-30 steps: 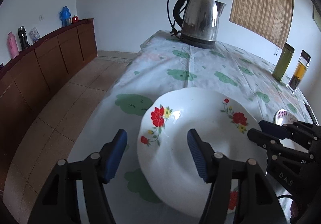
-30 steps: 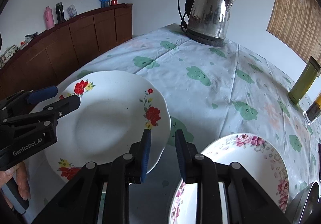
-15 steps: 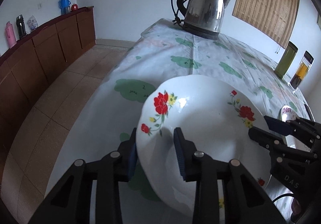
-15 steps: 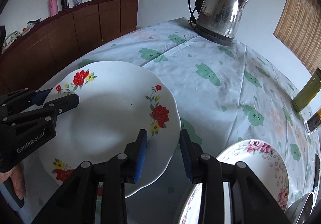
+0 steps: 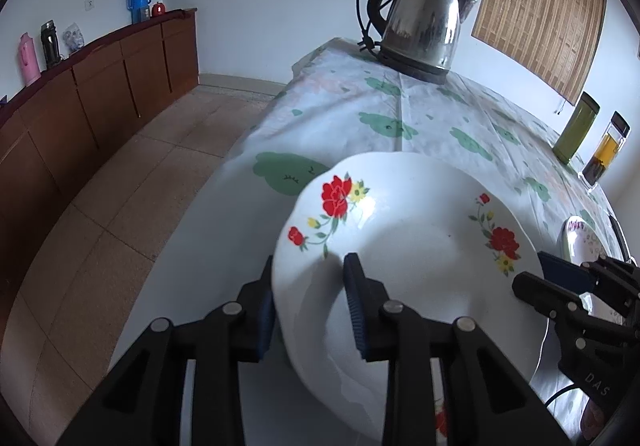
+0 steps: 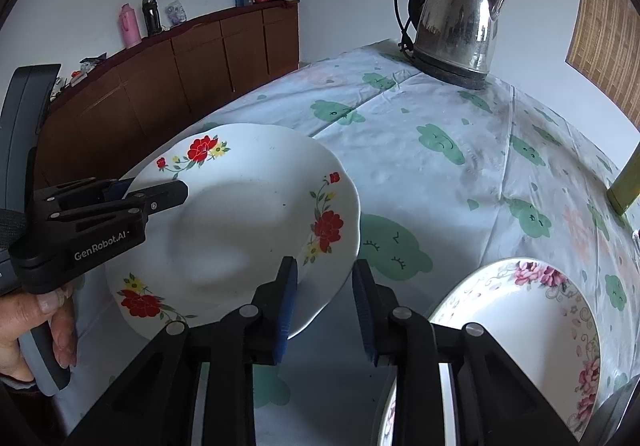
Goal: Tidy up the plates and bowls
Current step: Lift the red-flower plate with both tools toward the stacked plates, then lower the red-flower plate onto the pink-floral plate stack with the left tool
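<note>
Two grippers now hold the red-flowered plate (image 5: 408, 246): the left gripper (image 5: 310, 304) has just closed on its rim, the right gripper (image 6: 326, 300) grips the opposite edge, tilting it off the surface (image 6: 460, 150), ready for stacking.

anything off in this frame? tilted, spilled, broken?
Only the red-flower plate: it is tilted, its left edge raised off the tablecloth, both tongs at its rim. The left tongs clamp it. No spill or visible chip. Kettle upright.
</note>
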The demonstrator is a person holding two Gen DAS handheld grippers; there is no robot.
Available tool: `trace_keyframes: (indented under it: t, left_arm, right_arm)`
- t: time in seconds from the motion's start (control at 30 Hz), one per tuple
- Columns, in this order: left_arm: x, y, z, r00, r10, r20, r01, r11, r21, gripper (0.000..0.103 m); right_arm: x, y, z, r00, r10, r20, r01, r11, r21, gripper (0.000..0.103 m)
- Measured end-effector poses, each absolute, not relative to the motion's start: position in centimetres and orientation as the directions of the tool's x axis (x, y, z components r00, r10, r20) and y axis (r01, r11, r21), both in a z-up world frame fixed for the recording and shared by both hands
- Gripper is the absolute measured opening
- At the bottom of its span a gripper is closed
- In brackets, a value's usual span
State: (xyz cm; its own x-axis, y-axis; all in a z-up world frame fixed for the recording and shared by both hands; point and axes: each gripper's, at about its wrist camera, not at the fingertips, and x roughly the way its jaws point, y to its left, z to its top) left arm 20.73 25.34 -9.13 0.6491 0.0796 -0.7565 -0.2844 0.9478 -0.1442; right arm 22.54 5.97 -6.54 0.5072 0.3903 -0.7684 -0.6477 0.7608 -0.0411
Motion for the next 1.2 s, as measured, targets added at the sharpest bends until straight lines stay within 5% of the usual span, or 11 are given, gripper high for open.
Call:
trace_keyframes:
  t: [1.2]
  left_arm:
    - [19.5, 21.8, -5.8, 0.801, -0.056, -0.596, -0.097, 0.97, -0.221, 0.026]
  right_arm:
    - [18.7, 0.3, -2.5, 0.649, 0.396, -0.65, -0.57, 0.819, -0.071, 0.029]
